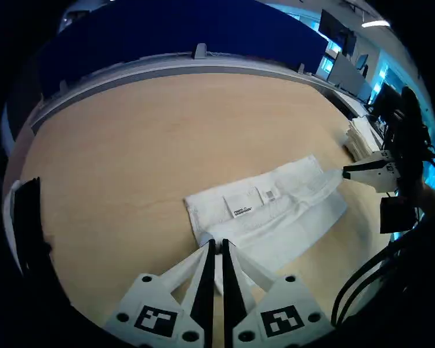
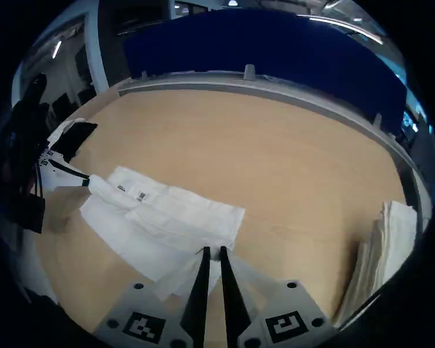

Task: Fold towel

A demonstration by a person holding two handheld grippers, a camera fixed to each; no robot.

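A white towel (image 1: 275,211) lies partly folded on the wooden table (image 1: 159,145), two small labels facing up. In the left gripper view my left gripper (image 1: 216,243) is shut on the towel's near corner, lifting it slightly. The right gripper (image 1: 365,171) pinches the far end at the right edge. In the right gripper view the towel (image 2: 165,217) stretches from the right gripper (image 2: 213,250), shut on a corner, across to the left gripper (image 2: 66,171), which grips the opposite end.
A stack of folded white towels (image 2: 385,255) sits near the table's edge, also visible as the towel stack (image 1: 362,136). A black object (image 1: 26,226) rests at the other side. A blue partition (image 1: 177,29) backs the table.
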